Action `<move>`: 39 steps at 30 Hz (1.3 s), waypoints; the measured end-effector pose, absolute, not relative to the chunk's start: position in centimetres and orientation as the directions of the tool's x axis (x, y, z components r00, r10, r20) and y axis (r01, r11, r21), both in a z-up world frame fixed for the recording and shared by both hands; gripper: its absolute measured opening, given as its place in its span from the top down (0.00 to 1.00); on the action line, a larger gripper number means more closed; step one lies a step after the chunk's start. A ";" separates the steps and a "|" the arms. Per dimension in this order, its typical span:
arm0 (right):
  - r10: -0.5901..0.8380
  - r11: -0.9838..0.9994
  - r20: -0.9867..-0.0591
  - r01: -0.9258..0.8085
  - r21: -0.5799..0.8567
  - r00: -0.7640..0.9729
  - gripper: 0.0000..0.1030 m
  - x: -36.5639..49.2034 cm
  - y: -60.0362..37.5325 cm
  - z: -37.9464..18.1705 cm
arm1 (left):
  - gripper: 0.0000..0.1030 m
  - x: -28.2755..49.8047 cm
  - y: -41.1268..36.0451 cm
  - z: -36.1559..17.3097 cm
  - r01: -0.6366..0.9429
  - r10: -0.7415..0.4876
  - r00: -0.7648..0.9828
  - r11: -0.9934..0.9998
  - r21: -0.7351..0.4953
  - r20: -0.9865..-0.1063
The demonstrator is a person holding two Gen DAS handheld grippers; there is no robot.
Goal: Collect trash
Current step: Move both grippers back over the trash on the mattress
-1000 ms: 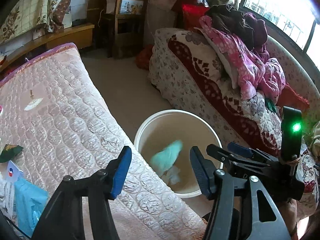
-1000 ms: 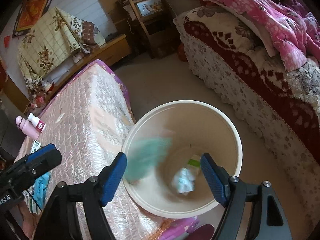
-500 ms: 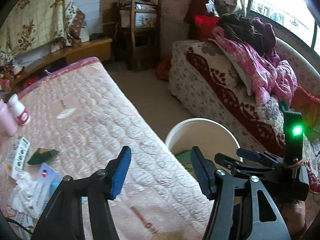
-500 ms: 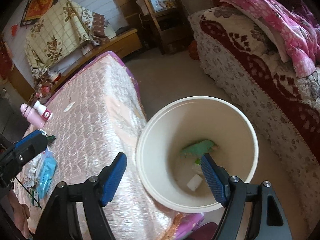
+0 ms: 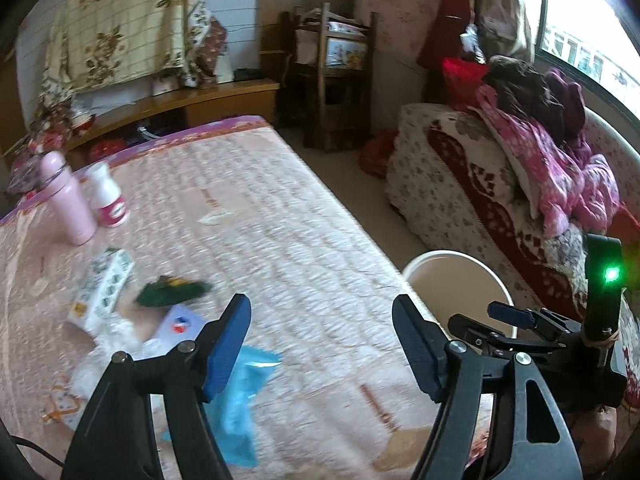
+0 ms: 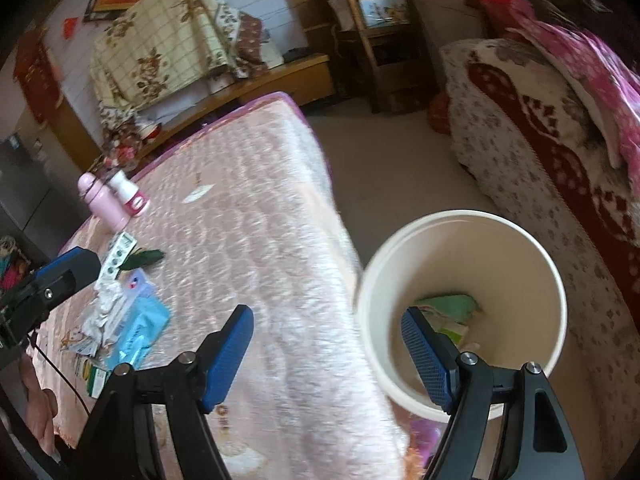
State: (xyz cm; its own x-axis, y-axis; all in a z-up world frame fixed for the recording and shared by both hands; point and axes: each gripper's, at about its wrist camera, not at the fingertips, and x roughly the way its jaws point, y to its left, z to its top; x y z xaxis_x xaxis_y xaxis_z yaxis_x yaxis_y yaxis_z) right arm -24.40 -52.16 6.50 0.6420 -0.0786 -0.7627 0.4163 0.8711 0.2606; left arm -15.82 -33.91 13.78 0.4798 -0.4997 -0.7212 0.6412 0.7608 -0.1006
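A cream bucket [image 6: 520,228] stands on the floor beside the pink quilted bed [image 6: 256,216]; a green wrapper [image 6: 448,306] and other scraps lie inside it. The bucket also shows in the left wrist view [image 5: 456,264]. Litter lies on the bed: a blue plastic bag [image 5: 240,396], a dark green wrapper [image 5: 172,290], a white pill box [image 5: 102,288] and crumpled white paper [image 5: 108,336]. My left gripper [image 5: 320,344] is open and empty above the bed near the blue bag. My right gripper [image 6: 326,354] is open and empty over the bed edge beside the bucket.
A pink flask [image 5: 70,200] and a white bottle with a red label [image 5: 108,196] stand on the bed's far left. A sofa [image 5: 500,200] with pink clothes lies right of the bucket. A wooden chair [image 5: 336,80] and a low shelf [image 5: 180,104] stand behind.
The green wrapper has fallen into the bucket and settled. Both grippers have swung left, away from the bucket, towards the litter on the bed. Both stay open.
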 end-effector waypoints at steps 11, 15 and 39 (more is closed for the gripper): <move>-0.011 0.917 -0.765 0.312 0.250 0.644 0.23 -21.1 -46.2 6.9 | 0.28 -13.5 -25.4 13.3 0.525 -0.418 0.551 0.846 -0.090 -0.722; 0.006 0.929 -0.763 0.280 0.244 0.647 0.23 -20.5 -44.5 7.3 | 0.28 -12.9 -23.0 13.0 0.485 -0.402 0.566 0.868 -0.103 -0.720; 0.051 0.976 -0.824 0.148 0.161 0.565 0.23 -16.0 -36.2 5.5 | 0.28 -9.6 -12.2 10.5 0.318 -0.281 0.597 0.943 -0.101 -0.751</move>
